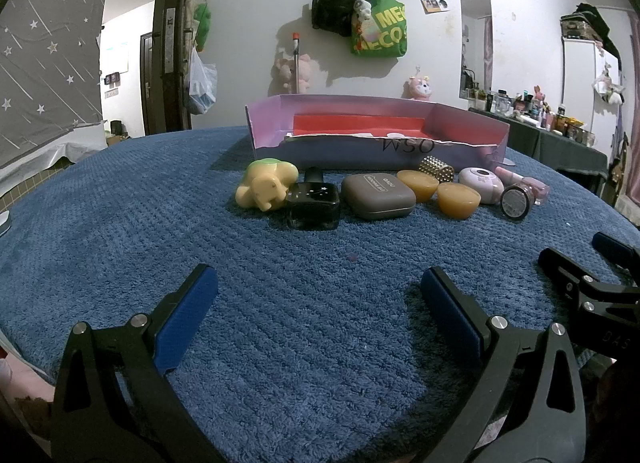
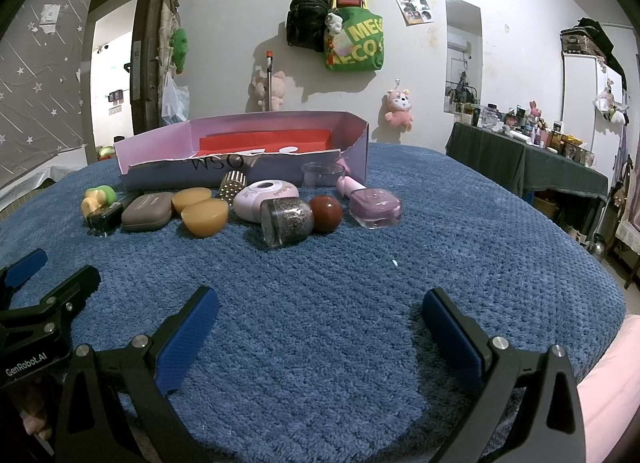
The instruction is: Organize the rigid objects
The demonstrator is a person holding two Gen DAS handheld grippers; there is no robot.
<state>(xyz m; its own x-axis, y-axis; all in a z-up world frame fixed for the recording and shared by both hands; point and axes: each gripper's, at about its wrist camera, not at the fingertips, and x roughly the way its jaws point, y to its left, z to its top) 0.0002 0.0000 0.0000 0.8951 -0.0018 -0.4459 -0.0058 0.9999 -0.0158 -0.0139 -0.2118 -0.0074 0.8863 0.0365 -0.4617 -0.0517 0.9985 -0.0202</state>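
Observation:
A row of small rigid objects lies on the blue towel in front of a pink open box [image 1: 472, 119] [image 2: 160, 135] with a red lining. From left: a yellow toy elephant [image 1: 266, 185], a black square bottle [image 1: 314, 207], a grey case [image 1: 378, 195] [image 2: 146, 210], two amber half-domes [image 1: 458, 199] [image 2: 204, 217], a studded gold cylinder [image 2: 232, 185], a lilac round case [image 2: 266, 199], a glitter jar [image 2: 286, 221], a red ball [image 2: 326, 213], a pink nail polish bottle [image 2: 374, 207]. My left gripper [image 1: 318, 303] and right gripper [image 2: 320, 323] are open and empty, well short of the row.
The blue towel [image 2: 360, 303] covers the whole surface. A clear cup [image 2: 323, 174] stands by the box's right end. A dark table [image 2: 520, 155] crowded with bottles stands at the right. Bags and plush toys hang on the back wall.

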